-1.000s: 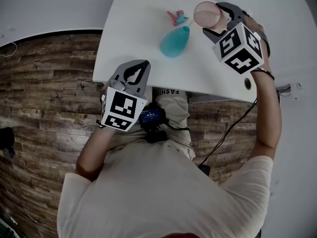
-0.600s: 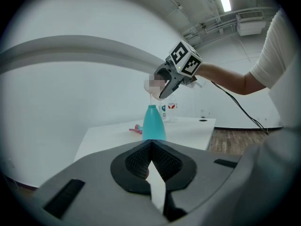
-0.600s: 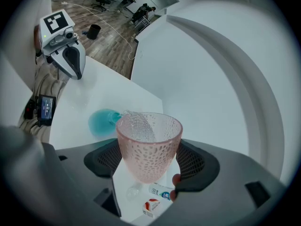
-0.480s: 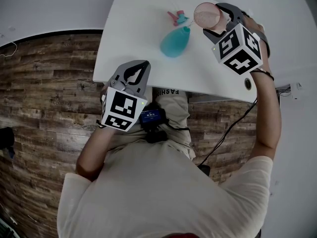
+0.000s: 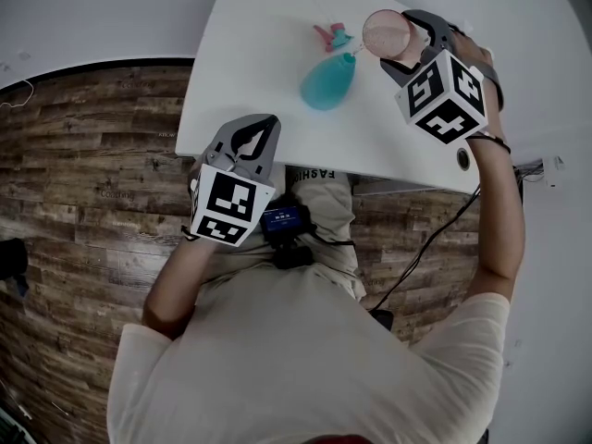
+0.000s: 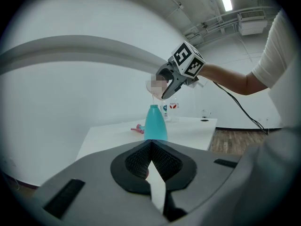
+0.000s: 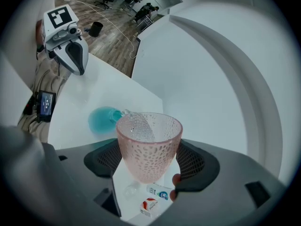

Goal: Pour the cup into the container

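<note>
A pink dimpled glass cup hangs tilted over the white table, and my right gripper is shut on it. In the right gripper view the cup sits between the pads, its lip leaning toward the teal bottle. A thin clear stream runs from the lip to the bottle's mouth. The teal bottle stands mid-table, just left of the cup. My left gripper stays low at the table's front edge, shut and empty. From there it faces the bottle and the cup.
A small pink and teal piece lies behind the bottle. Two small bottles and a red and white packet sit on the table below the cup. A cable hole marks the table's right front corner. Wooden floor lies to the left.
My right gripper has tipped the cup slightly further toward the bottle's mouth. The left gripper has not moved.
</note>
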`<state>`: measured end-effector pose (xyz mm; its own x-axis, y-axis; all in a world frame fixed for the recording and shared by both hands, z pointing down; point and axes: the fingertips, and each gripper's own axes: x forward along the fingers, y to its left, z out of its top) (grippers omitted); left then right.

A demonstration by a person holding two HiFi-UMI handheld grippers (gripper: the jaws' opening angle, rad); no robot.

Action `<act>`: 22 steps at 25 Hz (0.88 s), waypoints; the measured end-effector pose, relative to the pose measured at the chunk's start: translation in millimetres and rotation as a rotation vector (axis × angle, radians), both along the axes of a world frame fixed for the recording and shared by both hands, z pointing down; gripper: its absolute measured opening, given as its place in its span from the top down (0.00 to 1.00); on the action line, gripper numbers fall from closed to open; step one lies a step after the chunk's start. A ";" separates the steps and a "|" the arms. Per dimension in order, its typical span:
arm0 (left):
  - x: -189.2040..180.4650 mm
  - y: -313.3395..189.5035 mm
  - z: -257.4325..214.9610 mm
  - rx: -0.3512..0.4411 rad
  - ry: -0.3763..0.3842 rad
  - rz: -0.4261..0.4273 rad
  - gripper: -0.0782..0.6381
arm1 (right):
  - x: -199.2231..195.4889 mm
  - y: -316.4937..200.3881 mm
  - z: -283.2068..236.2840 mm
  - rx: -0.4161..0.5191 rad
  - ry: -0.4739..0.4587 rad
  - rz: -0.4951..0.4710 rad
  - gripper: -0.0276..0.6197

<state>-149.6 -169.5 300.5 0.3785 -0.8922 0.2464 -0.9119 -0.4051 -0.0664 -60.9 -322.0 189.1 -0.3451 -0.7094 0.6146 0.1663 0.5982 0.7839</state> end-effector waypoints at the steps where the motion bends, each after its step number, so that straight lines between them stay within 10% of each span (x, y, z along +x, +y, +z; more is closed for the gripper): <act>1: 0.0 0.0 -0.2 0.000 0.000 0.000 0.88 | 0.0 -0.1 -0.1 0.001 0.001 0.000 0.40; 22: -2.7 1.5 1.9 -0.005 0.003 -0.011 0.88 | -0.8 -0.8 -1.7 0.040 0.019 -0.018 0.40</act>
